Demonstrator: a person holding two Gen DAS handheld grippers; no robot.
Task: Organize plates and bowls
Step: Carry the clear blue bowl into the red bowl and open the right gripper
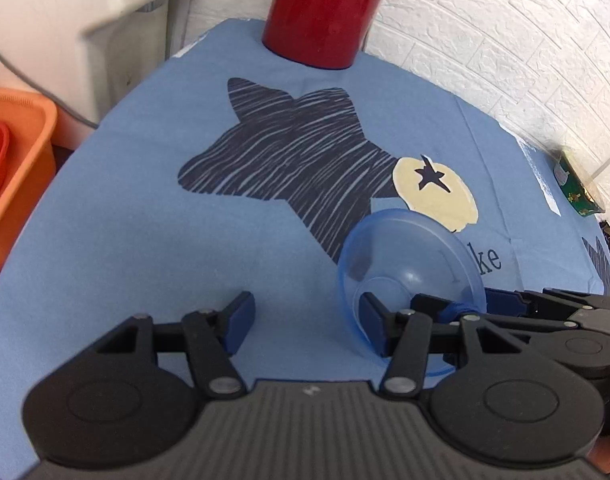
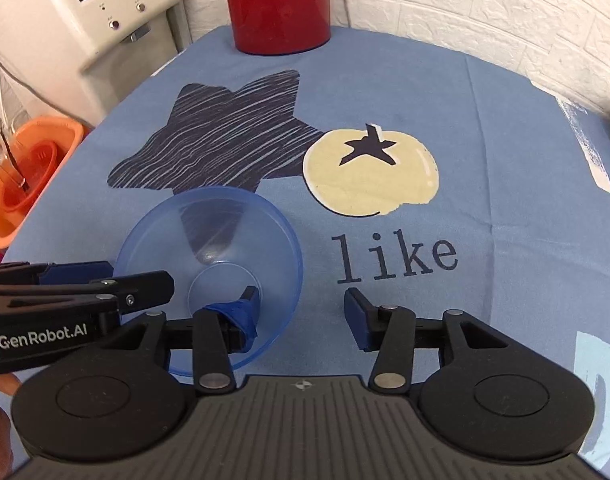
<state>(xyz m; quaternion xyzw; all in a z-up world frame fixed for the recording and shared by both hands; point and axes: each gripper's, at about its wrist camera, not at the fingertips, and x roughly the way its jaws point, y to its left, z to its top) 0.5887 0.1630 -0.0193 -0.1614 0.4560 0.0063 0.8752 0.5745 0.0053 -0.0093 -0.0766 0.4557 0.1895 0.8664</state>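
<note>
Low in the right wrist frame, left of centre, the blue bowl (image 2: 209,276) sits on the tablecloth (image 2: 505,160). Both the right gripper (image 2: 301,312) and left gripper (image 1: 305,320) stand wide, each with one finger inside the rim, seemingly straddling its wall before pinching.

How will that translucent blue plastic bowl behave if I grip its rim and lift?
The translucent blue plastic bowl looks thin-walled, so probably light and slightly flexible. Its glossy surface may slip between the pads. Its small base under a wide flare suggests it could tip or skid on the blue printed cloth if pushed.
</note>
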